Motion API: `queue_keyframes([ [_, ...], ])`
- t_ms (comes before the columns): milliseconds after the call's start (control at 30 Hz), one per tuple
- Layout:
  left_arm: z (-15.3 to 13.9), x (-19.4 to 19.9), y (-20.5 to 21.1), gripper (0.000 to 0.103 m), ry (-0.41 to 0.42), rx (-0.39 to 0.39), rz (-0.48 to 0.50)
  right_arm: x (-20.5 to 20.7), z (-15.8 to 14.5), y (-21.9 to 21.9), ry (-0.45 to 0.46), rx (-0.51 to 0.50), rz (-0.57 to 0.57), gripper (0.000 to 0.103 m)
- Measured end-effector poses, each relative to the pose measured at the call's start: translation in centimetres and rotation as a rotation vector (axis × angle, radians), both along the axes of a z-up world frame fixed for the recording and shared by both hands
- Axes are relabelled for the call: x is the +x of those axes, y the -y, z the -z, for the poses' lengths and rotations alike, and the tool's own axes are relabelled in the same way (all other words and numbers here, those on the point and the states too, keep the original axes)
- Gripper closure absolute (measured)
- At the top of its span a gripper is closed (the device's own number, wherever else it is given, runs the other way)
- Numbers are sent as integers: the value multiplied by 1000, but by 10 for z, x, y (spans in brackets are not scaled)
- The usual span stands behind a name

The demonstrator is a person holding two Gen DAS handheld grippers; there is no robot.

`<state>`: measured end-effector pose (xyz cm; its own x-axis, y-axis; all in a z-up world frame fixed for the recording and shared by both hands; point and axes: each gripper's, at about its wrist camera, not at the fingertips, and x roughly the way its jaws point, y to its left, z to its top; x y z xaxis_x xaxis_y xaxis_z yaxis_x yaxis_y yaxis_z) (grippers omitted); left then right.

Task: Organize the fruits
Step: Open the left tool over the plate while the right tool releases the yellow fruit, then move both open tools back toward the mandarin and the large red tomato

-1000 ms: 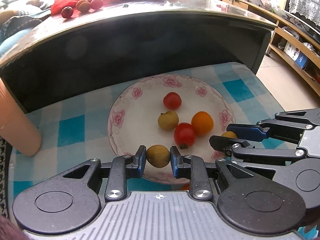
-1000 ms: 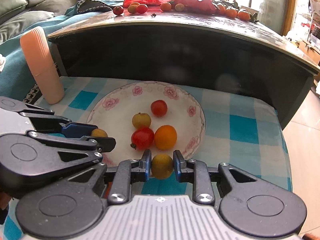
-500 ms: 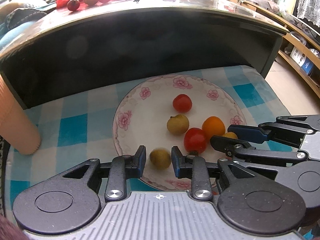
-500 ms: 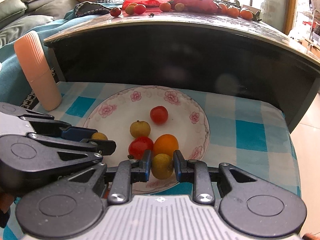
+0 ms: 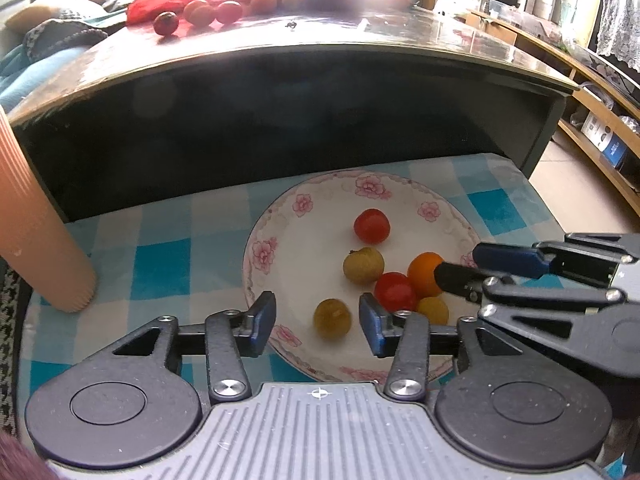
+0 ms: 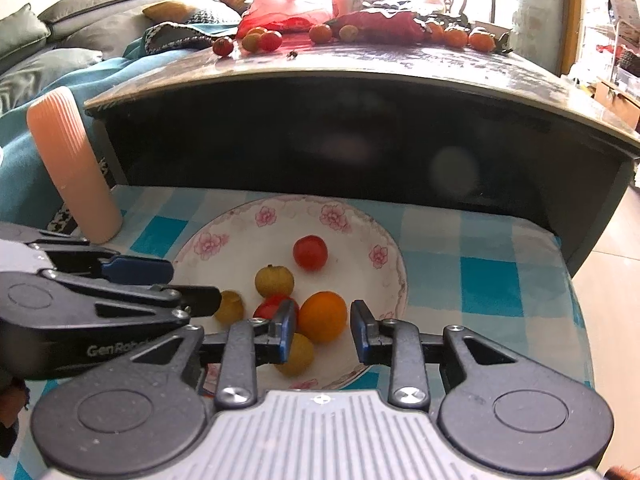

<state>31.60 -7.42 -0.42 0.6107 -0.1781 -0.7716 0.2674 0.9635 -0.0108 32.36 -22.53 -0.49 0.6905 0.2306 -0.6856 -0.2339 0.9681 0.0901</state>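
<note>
A white floral plate lies on a blue checked cloth. On it lie two red tomatoes, an orange fruit and three yellow-green fruits. My left gripper is open over the plate's near rim, one yellow-green fruit lying loose between its fingers. My right gripper is open above the plate; a yellow-green fruit lies under its left finger.
A dark coffee table stands behind the plate, with more fruits and a red bag on top. A peach ribbed cylinder stands at the left. A wooden shelf is at the right.
Both grippers have opened and let go of their yellow-green fruits, which now lie on the plate. Both moved a little forward over the plate.
</note>
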Motion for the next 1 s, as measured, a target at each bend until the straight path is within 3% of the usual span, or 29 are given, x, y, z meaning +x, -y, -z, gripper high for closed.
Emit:
queue_keyframes([
  [533,-14,-31,-5,47,1,-20,10,-31,-17,2,-4,1,9,59],
  [1000,-20,-86,-16,45,-23,-52,20,-93,-13,2,-80,24,3,59],
])
